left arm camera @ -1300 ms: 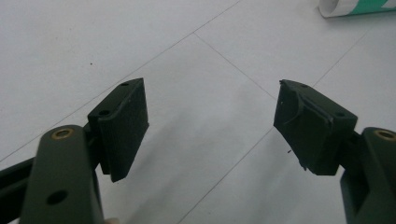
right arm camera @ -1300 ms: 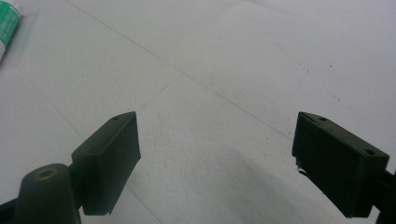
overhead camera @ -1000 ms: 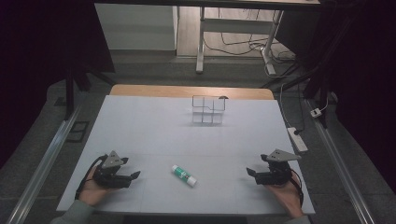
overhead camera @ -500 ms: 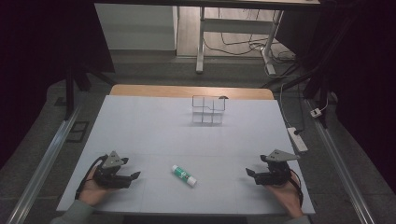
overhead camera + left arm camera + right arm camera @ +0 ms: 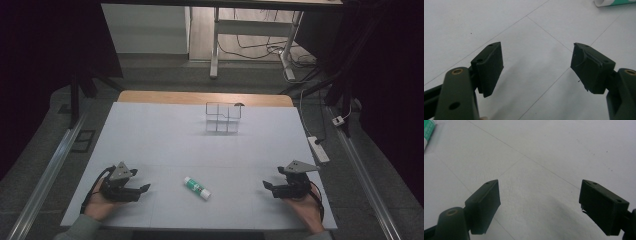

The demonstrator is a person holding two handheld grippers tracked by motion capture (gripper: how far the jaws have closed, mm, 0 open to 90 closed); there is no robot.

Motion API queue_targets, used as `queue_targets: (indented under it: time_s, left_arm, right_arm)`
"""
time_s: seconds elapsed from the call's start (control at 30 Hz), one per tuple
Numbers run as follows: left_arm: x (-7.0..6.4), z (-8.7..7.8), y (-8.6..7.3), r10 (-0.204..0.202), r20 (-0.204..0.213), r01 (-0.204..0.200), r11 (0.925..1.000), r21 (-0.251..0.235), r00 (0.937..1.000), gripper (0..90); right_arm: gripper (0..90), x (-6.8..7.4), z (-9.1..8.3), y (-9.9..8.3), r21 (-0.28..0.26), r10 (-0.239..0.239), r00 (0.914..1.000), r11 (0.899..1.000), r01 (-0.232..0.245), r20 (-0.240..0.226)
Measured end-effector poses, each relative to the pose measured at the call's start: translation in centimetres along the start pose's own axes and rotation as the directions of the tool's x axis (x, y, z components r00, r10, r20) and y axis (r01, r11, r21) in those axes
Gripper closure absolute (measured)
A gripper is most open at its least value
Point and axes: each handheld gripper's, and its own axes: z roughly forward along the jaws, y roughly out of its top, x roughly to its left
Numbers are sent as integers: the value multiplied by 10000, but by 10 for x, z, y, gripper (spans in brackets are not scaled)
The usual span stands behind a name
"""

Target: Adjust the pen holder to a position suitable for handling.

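Green-and-white tube [image 5: 197, 187] lies flat on the white table [image 5: 200, 145], near its front edge, roughly midway between the two hand-held grippers and touching neither. From the high view, the left gripper [image 5: 141, 190] sits to the tube's left with its jaws pointing toward it, and the right gripper [image 5: 267, 187] sits well apart on the other side, also aimed inward. Both rest low by the tabletop, each in a hand. The left gripper view shows its jaws spread wide with bare table between them, and the tube's white end with a strip of green [image 5: 615, 2] at the top right corner. The right gripper view shows its jaws equally wide over bare table, with the tube's green printed side [image 5: 428, 131] at the top left edge. Only from above appears a small clear compartmented box [image 5: 223, 118] toward the far edge.
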Motion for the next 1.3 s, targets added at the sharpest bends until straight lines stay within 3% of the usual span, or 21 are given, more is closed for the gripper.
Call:
queue_targets:
  time_s: [0.8, 1.3]
  left_arm:
    - [-1, 0, 1, 41, -22, -41, 10000, -5, 10000, 255]
    - [-1, 0, 1, 99, -22, -99, 9999, 31, 9999, 255]
  right_arm:
    - [181, 15, 4, 16, -269, -257, 9984, 9993, 244, -500]
    - [192, 32, 5, 39, -421, -633, 9938, 9973, 596, -915]
